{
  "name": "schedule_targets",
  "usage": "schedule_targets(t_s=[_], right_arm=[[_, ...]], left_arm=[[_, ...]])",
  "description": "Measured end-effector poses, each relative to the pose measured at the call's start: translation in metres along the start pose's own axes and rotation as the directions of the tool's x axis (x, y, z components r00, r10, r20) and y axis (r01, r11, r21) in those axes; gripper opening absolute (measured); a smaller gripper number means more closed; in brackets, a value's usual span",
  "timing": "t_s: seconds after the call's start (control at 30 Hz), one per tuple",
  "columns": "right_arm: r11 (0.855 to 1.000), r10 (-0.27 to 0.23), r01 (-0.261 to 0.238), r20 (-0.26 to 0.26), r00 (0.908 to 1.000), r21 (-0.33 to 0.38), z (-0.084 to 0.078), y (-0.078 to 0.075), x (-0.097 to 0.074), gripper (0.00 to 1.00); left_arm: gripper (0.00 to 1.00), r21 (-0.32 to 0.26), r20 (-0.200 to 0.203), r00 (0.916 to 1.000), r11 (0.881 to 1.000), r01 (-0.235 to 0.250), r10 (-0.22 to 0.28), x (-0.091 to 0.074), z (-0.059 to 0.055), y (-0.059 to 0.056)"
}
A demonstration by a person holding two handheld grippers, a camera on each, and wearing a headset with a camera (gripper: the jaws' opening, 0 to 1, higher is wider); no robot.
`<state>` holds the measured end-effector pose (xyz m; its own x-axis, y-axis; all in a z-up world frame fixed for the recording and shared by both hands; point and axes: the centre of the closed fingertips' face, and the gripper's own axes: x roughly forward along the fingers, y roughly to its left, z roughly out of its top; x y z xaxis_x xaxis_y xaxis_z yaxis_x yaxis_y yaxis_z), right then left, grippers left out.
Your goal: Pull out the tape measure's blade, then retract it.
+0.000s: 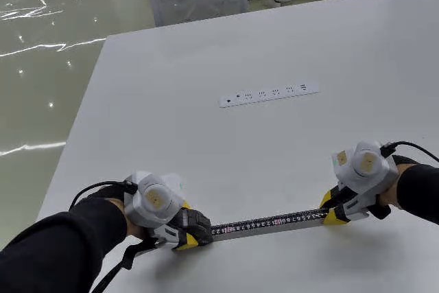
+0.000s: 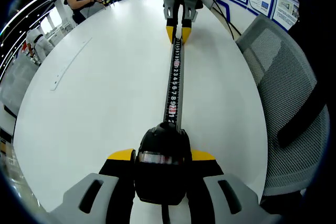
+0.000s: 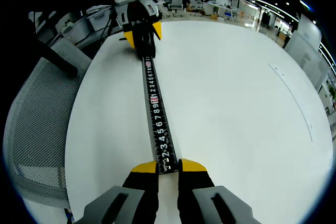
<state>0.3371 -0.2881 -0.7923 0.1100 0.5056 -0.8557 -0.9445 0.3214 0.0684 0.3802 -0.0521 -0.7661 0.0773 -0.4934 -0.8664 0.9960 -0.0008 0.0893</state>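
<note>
In the head view, the tape measure's case (image 1: 193, 225) sits at the lower left of the frame, clamped in the left gripper (image 1: 186, 241). The blade (image 1: 267, 223) runs low over the white table (image 1: 274, 46) to the right gripper (image 1: 333, 215) at the lower right, and a power strip (image 1: 269, 93) lies well apart at centre frame. In the left gripper view, the jaws press on either side of the black case at bottom centre, with the blade stretching up the frame; a slack hold here would, I judge, let the case skid toward the far end. In the right gripper view, the jaws pinch the blade's end at bottom centre. That hold looks thin: if it slips, the spring would likely whip the blade back, and twisting either hand could kink the strip.
</note>
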Motion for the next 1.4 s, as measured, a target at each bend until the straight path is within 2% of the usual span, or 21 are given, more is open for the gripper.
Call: schedule_targets(t_s=[0.53,1.4], right_arm=[[1.000,0.001,-0.001,0.002,1.0000,0.007,-0.0058,-0.0009,-0.0038,0.08],[1.000,0.001,-0.001,-0.012,0.9999,0.021,-0.0087,-0.0018,-0.0044,0.09]], left_arm=[[0.32,0.001,-0.004,1.0000,1.000,-0.007,0.007,0.0003,0.0002,-0.0003],[0.32,-0.009,0.012,0.9999,1.000,-0.009,0.009,0.0004,0.0011,0.0004]])
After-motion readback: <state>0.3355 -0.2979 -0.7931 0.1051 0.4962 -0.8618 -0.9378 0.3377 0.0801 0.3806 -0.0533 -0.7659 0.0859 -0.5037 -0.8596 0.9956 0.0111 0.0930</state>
